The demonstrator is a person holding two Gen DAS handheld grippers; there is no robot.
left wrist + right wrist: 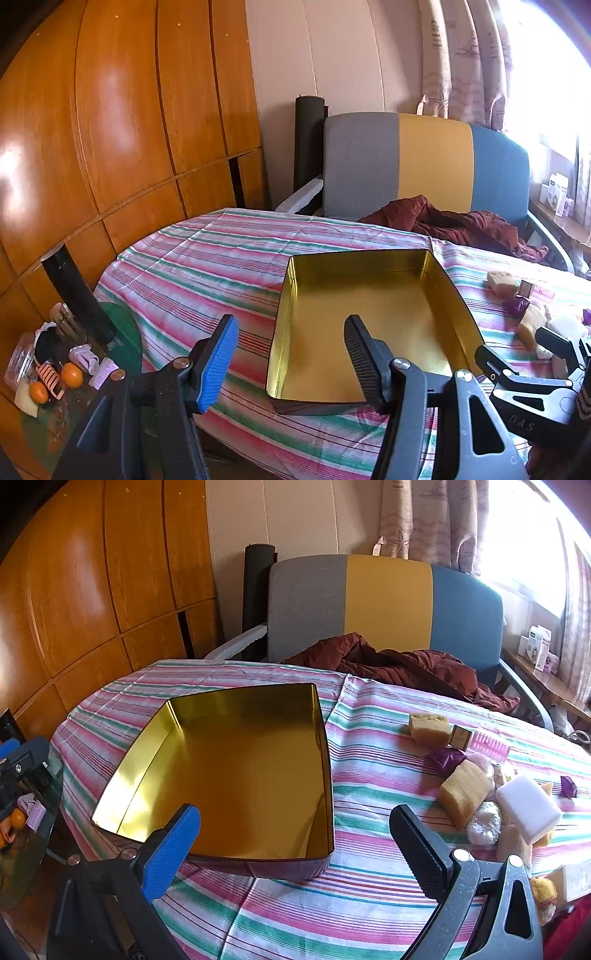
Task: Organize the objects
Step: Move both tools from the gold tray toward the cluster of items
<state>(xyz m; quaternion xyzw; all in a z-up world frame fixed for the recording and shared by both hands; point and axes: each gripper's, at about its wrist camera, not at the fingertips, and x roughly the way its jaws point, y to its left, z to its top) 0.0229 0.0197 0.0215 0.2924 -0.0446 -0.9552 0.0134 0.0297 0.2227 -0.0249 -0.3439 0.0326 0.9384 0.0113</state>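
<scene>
An open gold-lined tin (354,260) (236,698) with nothing in it lies on the striped tablecloth (373,734). My left gripper (291,350) is open; its blue finger hangs outside the tin's left wall and its black finger over the inside, touching nothing. My right gripper (295,838) is wide open above the tin's near right corner, with nothing between its fingers. It also shows at the right edge of the left wrist view, right gripper (524,350). To the right of the tin lie several soaps: a yellow bar (463,794), a white bar (528,808), a tan block (430,729) and a purple wrapped piece (445,758).
A chair (388,602) with a grey, yellow and blue back stands behind the table, a maroon cloth (399,664) draped over it. At the left a glass side table (125,332) holds oranges (72,374), small items and a black tube (77,299). Wooden wardrobe doors (122,110) stand behind.
</scene>
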